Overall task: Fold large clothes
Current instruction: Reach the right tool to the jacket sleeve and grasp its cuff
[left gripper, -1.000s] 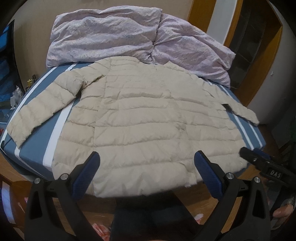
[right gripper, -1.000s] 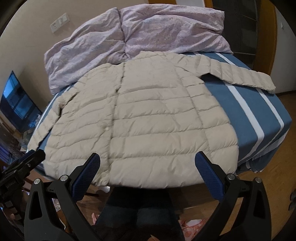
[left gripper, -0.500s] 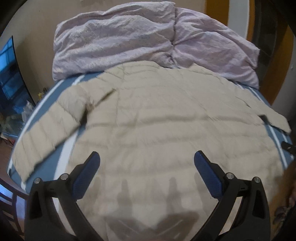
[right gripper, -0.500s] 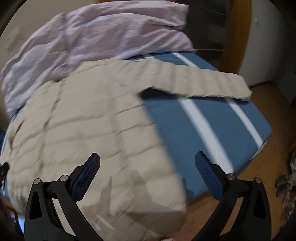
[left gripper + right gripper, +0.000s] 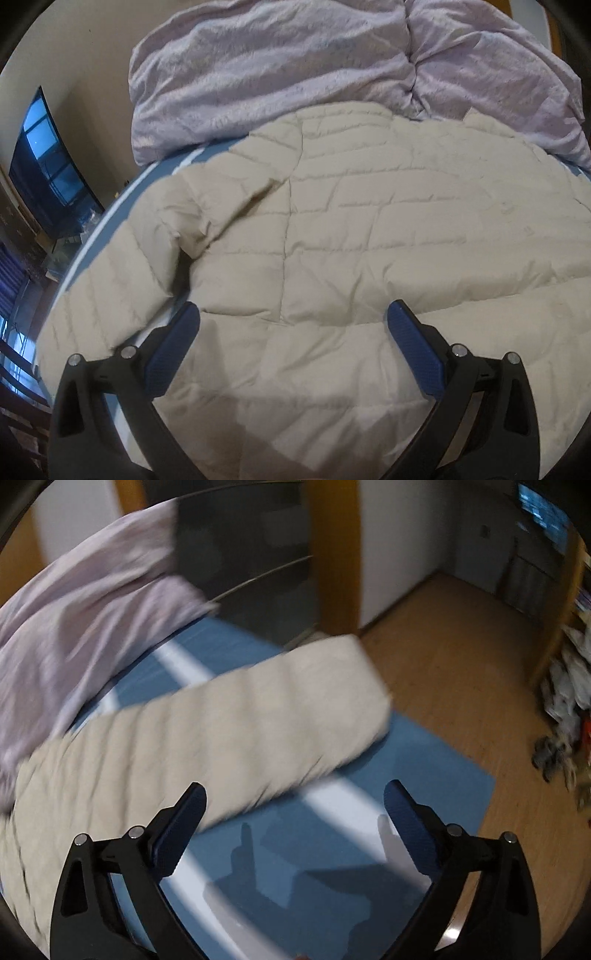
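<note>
A beige quilted puffer jacket [image 5: 351,236] lies spread flat on a blue bed with white stripes. My left gripper [image 5: 293,314] is open and empty, hovering low over the jacket's body, near its left armpit [image 5: 184,258]. My right gripper [image 5: 293,794] is open and empty above the blue sheet [image 5: 332,834], just short of the jacket's outstretched right sleeve [image 5: 229,731], whose cuff [image 5: 365,679] lies near the bed's edge. The right wrist view is blurred by motion.
A crumpled lilac duvet [image 5: 295,66] is piled at the head of the bed, also in the right wrist view [image 5: 74,602]. A dark window [image 5: 44,173] is at left. Wooden floor [image 5: 461,657] and a heap of clothes [image 5: 569,709] lie right of the bed.
Both grippers moved forward from the foot of the bed. The left closed in on the jacket's body; the right swung right, out over the right sleeve. Both stayed open.
</note>
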Motion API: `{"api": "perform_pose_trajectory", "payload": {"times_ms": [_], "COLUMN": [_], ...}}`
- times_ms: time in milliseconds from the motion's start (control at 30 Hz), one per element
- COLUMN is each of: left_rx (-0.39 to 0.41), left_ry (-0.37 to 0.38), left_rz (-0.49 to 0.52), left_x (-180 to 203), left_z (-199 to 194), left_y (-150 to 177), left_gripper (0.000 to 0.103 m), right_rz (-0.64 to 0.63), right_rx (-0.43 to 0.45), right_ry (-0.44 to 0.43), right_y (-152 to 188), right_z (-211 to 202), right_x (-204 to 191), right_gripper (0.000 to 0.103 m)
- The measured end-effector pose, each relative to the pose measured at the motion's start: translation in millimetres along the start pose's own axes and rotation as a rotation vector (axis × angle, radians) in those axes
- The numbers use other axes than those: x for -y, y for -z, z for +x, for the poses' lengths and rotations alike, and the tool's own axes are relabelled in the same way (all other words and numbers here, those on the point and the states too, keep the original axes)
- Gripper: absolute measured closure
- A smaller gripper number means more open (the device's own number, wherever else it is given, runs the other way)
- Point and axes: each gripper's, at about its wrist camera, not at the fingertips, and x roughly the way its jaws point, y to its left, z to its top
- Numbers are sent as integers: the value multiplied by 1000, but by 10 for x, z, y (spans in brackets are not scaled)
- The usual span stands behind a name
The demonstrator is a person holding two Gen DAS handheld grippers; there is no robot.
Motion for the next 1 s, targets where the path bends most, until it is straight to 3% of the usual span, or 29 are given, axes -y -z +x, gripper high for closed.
{"api": "perform_pose_trajectory", "payload": {"times_ms": [67,233,400,600,667,800,1000], "left_rx": [-19,-62,-77,-90,-94,-100,-100], "left_ry": [7,32,59,90,101,118,123], "left_rz": [-1,-9,-33,-65,-76,-90,-93], "left_x": [3,-2,-25,-63,-76,-101,-102], "left_z": [68,148,174,198,209,226,227], "left_y": [8,23,26,20,18,14,15], "left_gripper": [2,2,2,2,2,2,2], "right_rz": [56,174,194,156,127,29,-180], "right_rx": [-13,-70,-73,-53,-49,19,114], "right_ry": [29,31,29,19,27,18,-113], "right_y": [-132,-234,-172,-184,-195,-215,-98], "right_z": [157,425,512,487,445,233,-203], "right_x": [114,324,319,271,169,-208,-1157], "right_gripper": [15,22,36,72,87,90,90]}}
